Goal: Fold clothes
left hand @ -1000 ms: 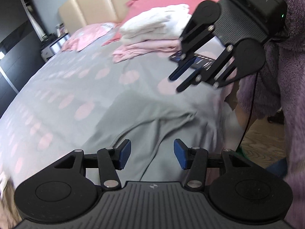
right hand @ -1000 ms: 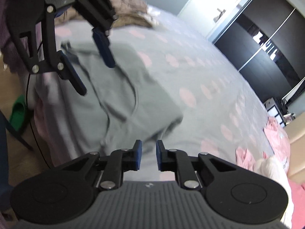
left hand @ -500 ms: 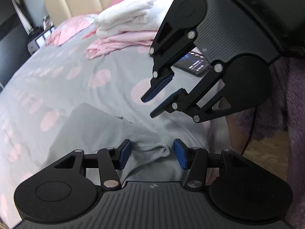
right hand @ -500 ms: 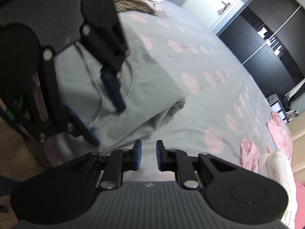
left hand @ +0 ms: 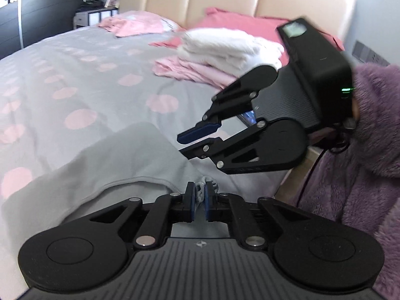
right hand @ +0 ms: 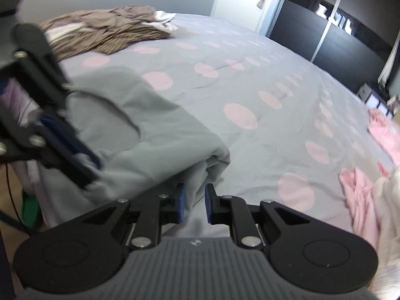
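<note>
Left wrist view looks low across the bed (left hand: pixel 105 57), whose grey cover has pink dots, and the left gripper (left hand: pixel 198 201) sits close to the mattress edge with its blue pads drawn in tight on a bunched bit of the grey garment (left hand: pixel 120 155). That garment lies at the near edge of the bed, partly folded over on itself. The right gripper (left hand: pixel 200 138) hangs just above and beyond it, tilted so its fingers point left across the bed, held by a person in a fuzzy purple sleeve (left hand: pixel 362 150). Its fingers stand a little apart there with nothing between them. From the right wrist, the right gripper (right hand: pixel 194 203) has grey cloth showing in the narrow gap between its pads, though I cannot tell whether it is pinched or simply lying behind. Further up the bed a stack of folded white and pink clothes (left hand: pixel 225 52) rests near the pillows; a brown heap of clothing (right hand: pixel 105 32) lies at the opposite end.
</note>
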